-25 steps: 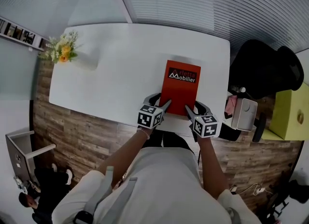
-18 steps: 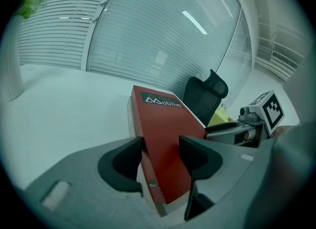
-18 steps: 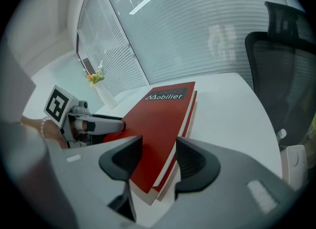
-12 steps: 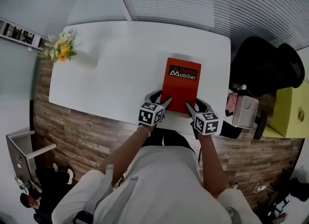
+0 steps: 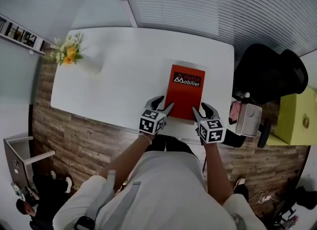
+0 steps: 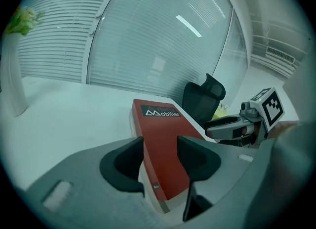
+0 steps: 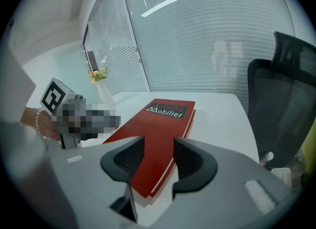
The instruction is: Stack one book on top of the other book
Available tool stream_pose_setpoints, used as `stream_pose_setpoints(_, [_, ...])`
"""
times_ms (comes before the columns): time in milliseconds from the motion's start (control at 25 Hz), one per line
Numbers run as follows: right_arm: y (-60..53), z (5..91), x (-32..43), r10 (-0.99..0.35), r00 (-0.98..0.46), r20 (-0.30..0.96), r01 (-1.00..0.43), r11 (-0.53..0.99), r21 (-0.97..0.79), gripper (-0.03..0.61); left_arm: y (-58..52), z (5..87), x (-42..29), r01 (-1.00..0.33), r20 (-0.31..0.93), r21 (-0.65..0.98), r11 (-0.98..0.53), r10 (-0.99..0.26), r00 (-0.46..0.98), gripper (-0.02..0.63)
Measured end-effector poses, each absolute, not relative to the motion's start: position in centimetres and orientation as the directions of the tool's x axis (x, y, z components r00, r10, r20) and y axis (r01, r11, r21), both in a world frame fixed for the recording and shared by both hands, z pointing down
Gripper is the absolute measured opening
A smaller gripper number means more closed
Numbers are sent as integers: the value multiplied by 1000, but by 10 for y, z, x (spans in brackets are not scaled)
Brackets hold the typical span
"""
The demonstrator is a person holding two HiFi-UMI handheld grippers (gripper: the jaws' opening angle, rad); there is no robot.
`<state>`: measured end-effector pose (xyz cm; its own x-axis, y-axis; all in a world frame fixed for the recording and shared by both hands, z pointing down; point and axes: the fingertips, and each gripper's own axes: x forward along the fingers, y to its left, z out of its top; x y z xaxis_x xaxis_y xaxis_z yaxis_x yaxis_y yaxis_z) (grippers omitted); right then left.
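Left gripper (image 5: 165, 104): at the 7 o'clock corner of the top red book (image 5: 184, 91); jaws apart, closing, corner between them, pads not gripping. Book lies flat on the lower book (image 7: 192, 117), on the white table (image 5: 124, 65). Right gripper (image 5: 202, 109): 5 o'clock corner, jaws apart, closing, straddling it ungripped.

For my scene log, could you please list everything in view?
books: apparently two, red, stacked on table's near right part
table: one, white, centre
vase of flowers: one, white with yellow blooms, table's far left corner
office chair: one, black, right of table
cabinet: one, yellow, far right
left gripper: one, grey, jaws closing, books' near left corner between them
right gripper: one, grey, jaws closing, books' near right corner between them
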<state>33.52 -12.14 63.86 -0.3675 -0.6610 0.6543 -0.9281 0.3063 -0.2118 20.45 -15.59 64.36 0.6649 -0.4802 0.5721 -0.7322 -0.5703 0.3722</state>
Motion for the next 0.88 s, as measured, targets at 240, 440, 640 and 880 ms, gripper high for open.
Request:
stream_pose_setpoints(240, [-128, 605, 330, -704, -377, 602, -921, 355, -162, 149, -162, 604, 200, -730, 503, 330, -599, -543, 673, 163])
stream_pose_setpoints(440, [-134, 572, 328, -739, -388, 551, -914, 385, -127, 115, -165, 572, 201, -716, 435, 308, -627, -577, 692, 68])
stream_pose_setpoints(640, [-138, 539, 327, -769, -393, 503, -910, 405, -91, 67, -170, 543, 203, -712, 383, 301, -634, -603, 700, 35])
stream_pose_setpoints(880, [-137, 501, 322, -792, -410, 453, -904, 420, -84, 44, -169, 498, 205, -694, 314, 273, -666, -620, 719, 17])
